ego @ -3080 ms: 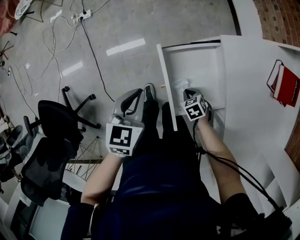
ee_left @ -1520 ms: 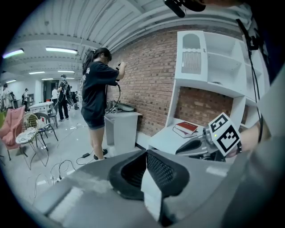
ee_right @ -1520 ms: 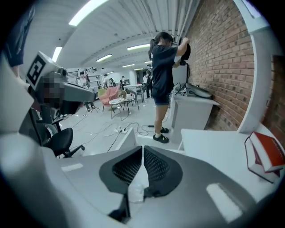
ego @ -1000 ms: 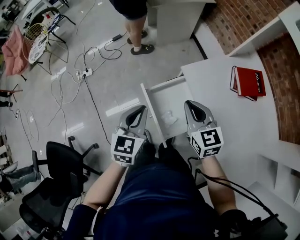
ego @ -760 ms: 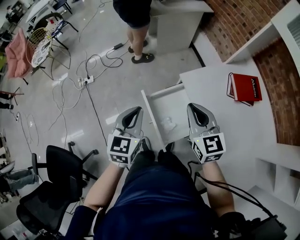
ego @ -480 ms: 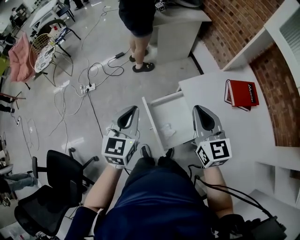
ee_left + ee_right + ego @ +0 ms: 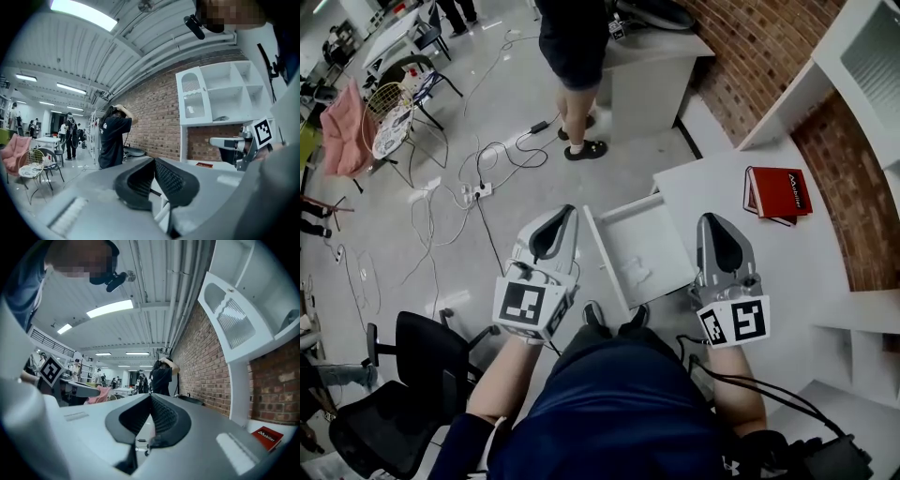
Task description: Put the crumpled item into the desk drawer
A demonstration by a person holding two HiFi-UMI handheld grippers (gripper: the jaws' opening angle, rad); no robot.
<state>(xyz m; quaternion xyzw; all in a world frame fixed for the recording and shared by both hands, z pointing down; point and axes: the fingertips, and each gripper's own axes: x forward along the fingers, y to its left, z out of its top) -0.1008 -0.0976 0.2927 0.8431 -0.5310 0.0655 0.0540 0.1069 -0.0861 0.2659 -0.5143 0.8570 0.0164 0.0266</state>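
The white desk drawer (image 7: 661,230) stands pulled open between my two grippers in the head view. A small crumpled white item (image 7: 636,274) lies on its floor near the front. My left gripper (image 7: 563,212) is held up left of the drawer, over the floor, shut and empty. My right gripper (image 7: 711,221) hovers over the desk top right of the drawer, also shut with nothing in it. In the left gripper view the left gripper (image 7: 153,162) has its jaws pressed together. In the right gripper view the right gripper (image 7: 150,397) shows the same.
A red book (image 7: 778,194) lies on the white desk (image 7: 722,183) at the right, by a brick wall. A person (image 7: 574,52) stands beyond the drawer. Cables (image 7: 469,187) trail over the floor; a black office chair (image 7: 403,375) is at lower left.
The right gripper has come out of the drawer, leaving the crumpled item inside. Both grippers have risen toward the camera and spread apart, and the head view has tilted up.
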